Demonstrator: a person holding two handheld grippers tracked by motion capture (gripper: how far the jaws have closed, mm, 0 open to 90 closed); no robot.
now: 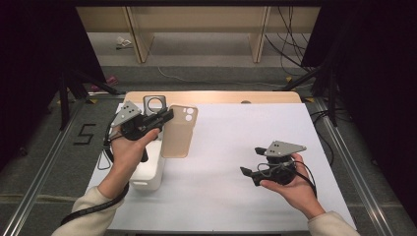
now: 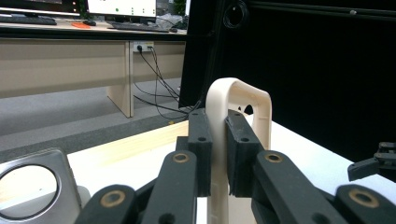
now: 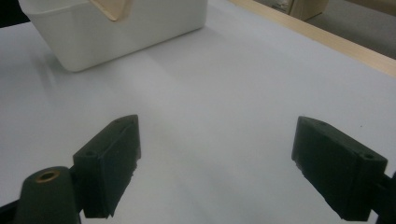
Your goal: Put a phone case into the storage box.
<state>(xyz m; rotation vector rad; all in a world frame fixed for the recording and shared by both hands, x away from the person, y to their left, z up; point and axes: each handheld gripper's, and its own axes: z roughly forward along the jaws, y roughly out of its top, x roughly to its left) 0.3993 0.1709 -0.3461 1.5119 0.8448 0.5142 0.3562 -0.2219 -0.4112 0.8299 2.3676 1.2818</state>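
Observation:
A beige phone case point(image 1: 179, 130) hangs above the table's left part, with my left gripper point(image 1: 167, 116) shut on its edge. In the left gripper view both black pads press the case's rim point(image 2: 238, 107), which stands upright between them, the left gripper point(image 2: 218, 135) pointing level. A white bin point(image 1: 150, 172) sits on the table below that hand, and the case's corner point(image 3: 112, 8) shows over the bin point(image 3: 116, 28). My right gripper point(image 1: 252, 161) rests low at the right, jaws wide apart with nothing between them point(image 3: 217, 163).
A grey phone case point(image 1: 156, 104) with a round hole lies at the table's back left point(image 2: 37, 186). The white sheet point(image 1: 236, 137) covers the table, with a wooden strip along the far edge. Black stands flank both sides. The right gripper's tip point(image 2: 373, 163) shows far right.

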